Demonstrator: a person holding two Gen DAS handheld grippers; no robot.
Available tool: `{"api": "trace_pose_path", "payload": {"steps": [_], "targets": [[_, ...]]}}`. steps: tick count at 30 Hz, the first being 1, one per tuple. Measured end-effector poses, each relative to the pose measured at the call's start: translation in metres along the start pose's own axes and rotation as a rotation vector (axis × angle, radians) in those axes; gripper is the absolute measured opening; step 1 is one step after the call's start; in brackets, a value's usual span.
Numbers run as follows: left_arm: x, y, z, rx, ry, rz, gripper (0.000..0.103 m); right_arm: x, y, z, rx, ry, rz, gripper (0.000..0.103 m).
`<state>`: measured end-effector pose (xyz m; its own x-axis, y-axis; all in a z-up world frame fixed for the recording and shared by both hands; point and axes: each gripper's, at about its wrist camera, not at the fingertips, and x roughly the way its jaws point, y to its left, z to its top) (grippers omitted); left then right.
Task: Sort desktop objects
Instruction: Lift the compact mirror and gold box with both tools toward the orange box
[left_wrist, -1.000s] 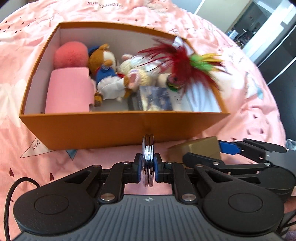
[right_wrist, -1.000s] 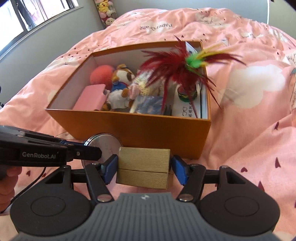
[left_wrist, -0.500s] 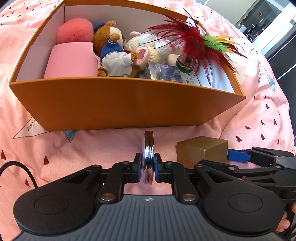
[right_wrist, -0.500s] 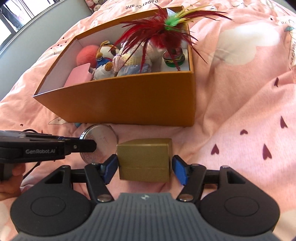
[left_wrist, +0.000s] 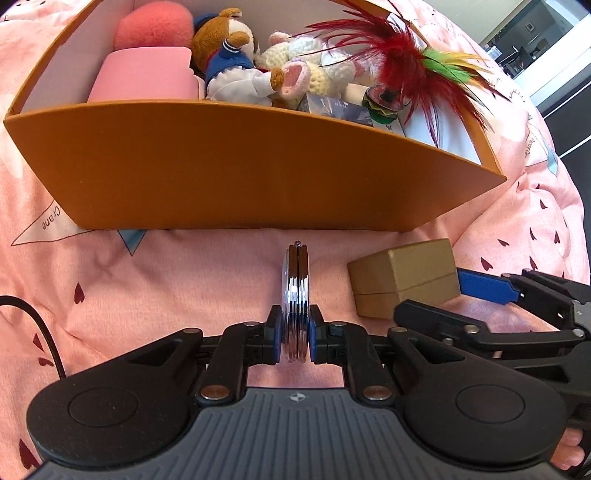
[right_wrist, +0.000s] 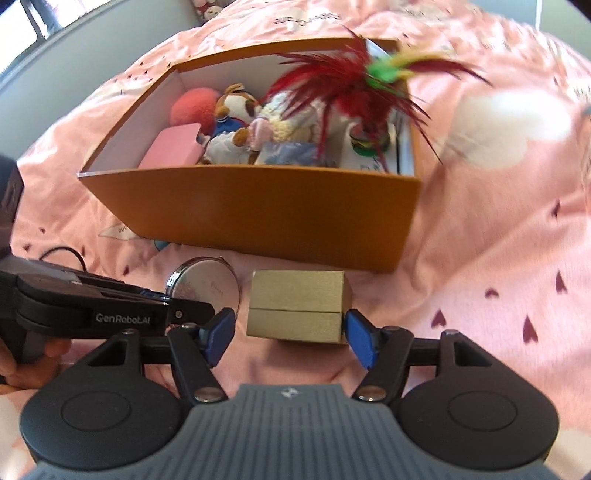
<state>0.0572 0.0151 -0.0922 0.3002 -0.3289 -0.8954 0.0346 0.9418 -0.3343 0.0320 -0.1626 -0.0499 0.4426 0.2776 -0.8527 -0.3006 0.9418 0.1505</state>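
A round silver compact (left_wrist: 294, 288) stands on edge between the pads of my left gripper (left_wrist: 294, 332), which is shut on it just above the pink bedspread. The right wrist view shows its flat face (right_wrist: 207, 284). A gold box (right_wrist: 295, 306) rests on the bedspread between the blue pads of my right gripper (right_wrist: 290, 330). That gripper is open: a narrow gap shows at the left pad (right_wrist: 221, 330). The left wrist view has the gold box (left_wrist: 402, 277) to the right of the compact. Both lie just in front of the orange box (left_wrist: 240, 173).
The orange box (right_wrist: 258, 210) holds a pink block (left_wrist: 147, 77), a red plush ball, a brown plush dog (left_wrist: 225, 55), a knitted toy and a red feather toy (left_wrist: 402, 70). A black cable (left_wrist: 40, 328) lies on the bedspread at left. The bedspread slopes away on the right.
Both grippers have sunk toward the bedspread in front of the orange box, whose front wall now fills more of the view. The gold box now rests down, with a gap at one pad.
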Motion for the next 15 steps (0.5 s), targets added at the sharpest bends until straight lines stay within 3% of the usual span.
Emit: {"api": "trace_pose_path", "payload": {"steps": [3, 15], "targets": [[-0.001, 0.001, 0.0, -0.008, -0.003, -0.003, 0.015, 0.008, 0.0, 0.002, -0.004, 0.018, -0.032, 0.065], [-0.025, -0.003, 0.001, 0.015, -0.059, 0.001, 0.015, -0.006, -0.01, -0.003, 0.059, -0.024, 0.034, 0.063]]}}
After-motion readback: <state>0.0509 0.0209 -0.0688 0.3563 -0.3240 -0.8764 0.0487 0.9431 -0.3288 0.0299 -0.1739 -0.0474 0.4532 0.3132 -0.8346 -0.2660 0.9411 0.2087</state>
